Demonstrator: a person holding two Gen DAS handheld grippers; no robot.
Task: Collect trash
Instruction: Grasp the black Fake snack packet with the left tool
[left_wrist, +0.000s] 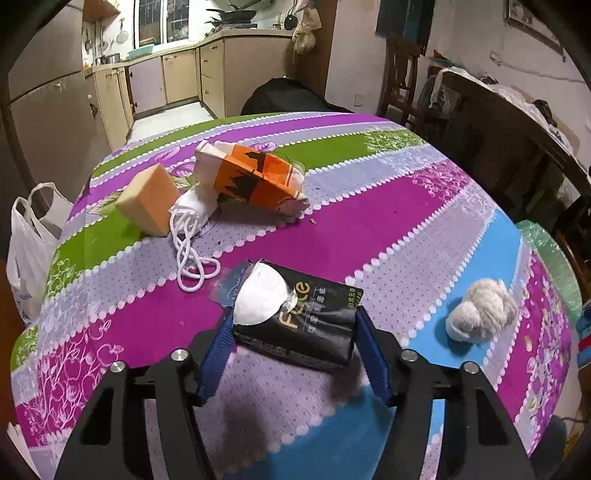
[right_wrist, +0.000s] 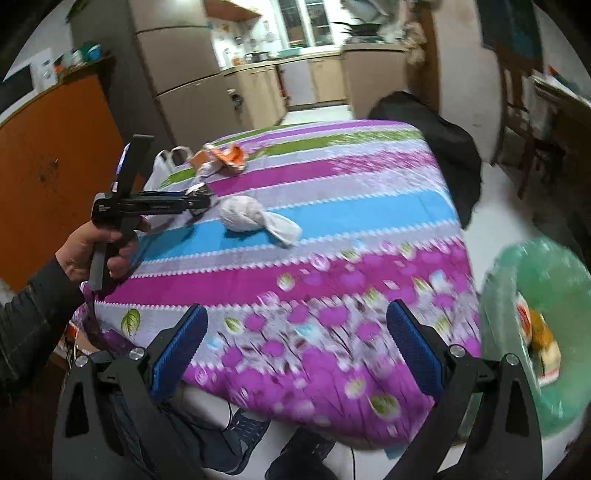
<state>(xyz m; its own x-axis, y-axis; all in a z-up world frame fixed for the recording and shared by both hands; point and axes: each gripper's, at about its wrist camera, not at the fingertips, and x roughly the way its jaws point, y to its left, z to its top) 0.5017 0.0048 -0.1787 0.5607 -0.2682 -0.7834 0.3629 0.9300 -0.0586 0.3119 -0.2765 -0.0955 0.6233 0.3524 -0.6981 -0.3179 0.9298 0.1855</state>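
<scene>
Black plastic tissue pack (left_wrist: 306, 321) sits between the jaws of your left gripper (left_wrist: 295, 325), both blue pads pressing its sides, on the counter (left_wrist: 369, 206). That soft wrapper could buckle and slide out when you lift. Your right gripper (right_wrist: 295, 350) hangs with jaws apart, holding nothing, near the green bin (right_wrist: 546, 295). The crumpled tissue wad (left_wrist: 480, 314) waits nearby; sweep carelessly and you could knock it off the edge.

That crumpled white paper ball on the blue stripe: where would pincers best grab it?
Grip the paper ball around its rounded bulk, coming from above with one finger on each side. In the right wrist view it tapers into a loose twisted tail, which would probably slip or tear. It lies alone on the tablecloth.
</scene>
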